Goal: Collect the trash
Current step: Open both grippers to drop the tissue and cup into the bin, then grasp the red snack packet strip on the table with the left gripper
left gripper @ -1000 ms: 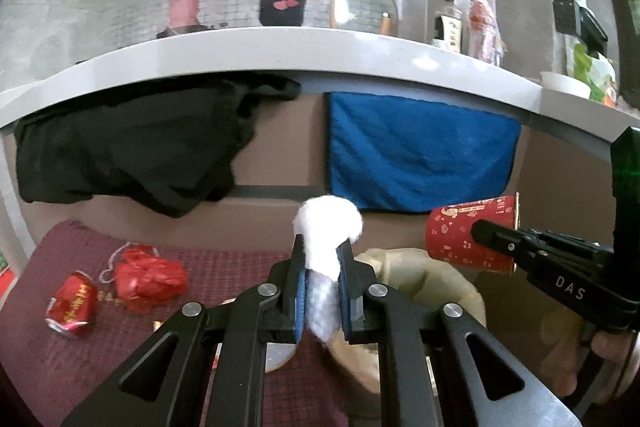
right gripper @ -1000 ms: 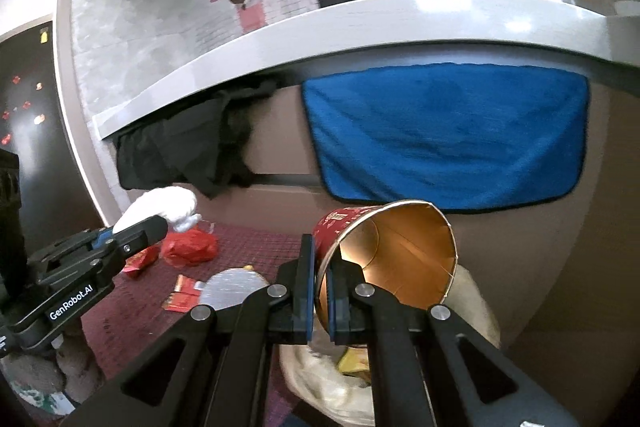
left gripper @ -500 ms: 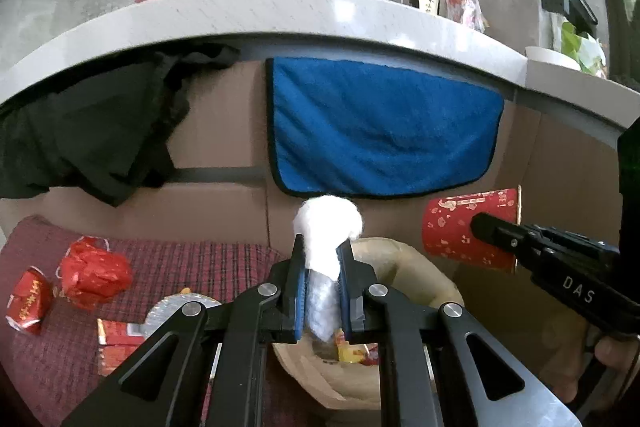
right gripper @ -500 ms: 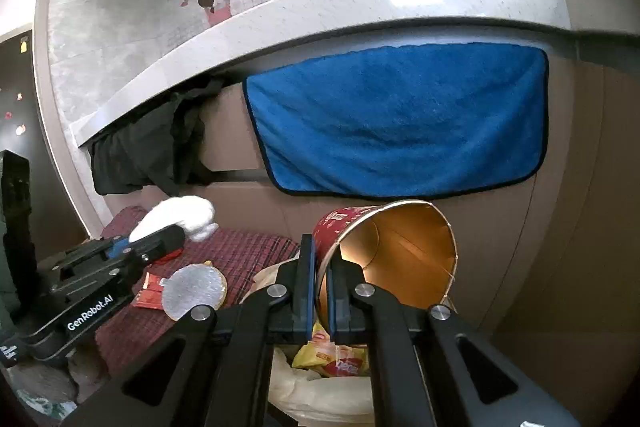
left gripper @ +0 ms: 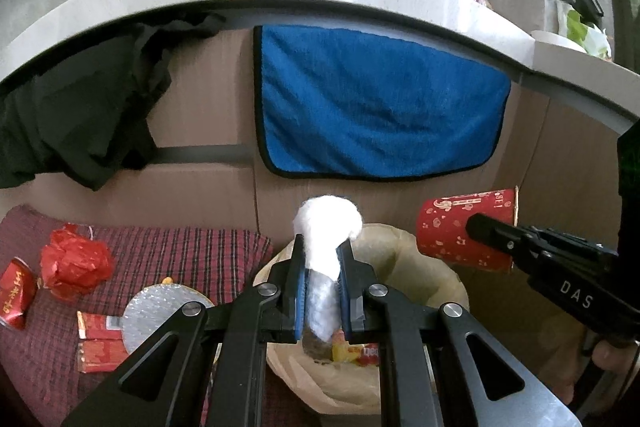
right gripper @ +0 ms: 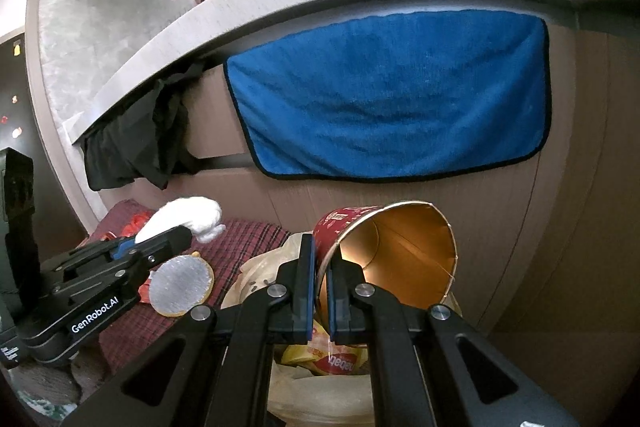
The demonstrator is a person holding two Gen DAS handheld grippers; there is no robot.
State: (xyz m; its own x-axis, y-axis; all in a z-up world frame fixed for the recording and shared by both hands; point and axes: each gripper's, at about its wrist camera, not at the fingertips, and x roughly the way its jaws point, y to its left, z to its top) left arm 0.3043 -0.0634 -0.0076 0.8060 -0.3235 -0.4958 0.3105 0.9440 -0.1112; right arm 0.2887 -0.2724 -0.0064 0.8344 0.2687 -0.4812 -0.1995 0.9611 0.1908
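Trash bag [left gripper: 420, 267] contents — mostly hidden behind clamped tissue wad [left gripper: 326, 227], perhaps wrappers

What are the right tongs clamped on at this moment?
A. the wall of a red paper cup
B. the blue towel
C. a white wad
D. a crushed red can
A: the right tongs pinch the red paper cup by its wall, above the trash bag.

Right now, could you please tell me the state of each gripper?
Left gripper: shut on a white wad.
Right gripper: shut on a red paper cup.
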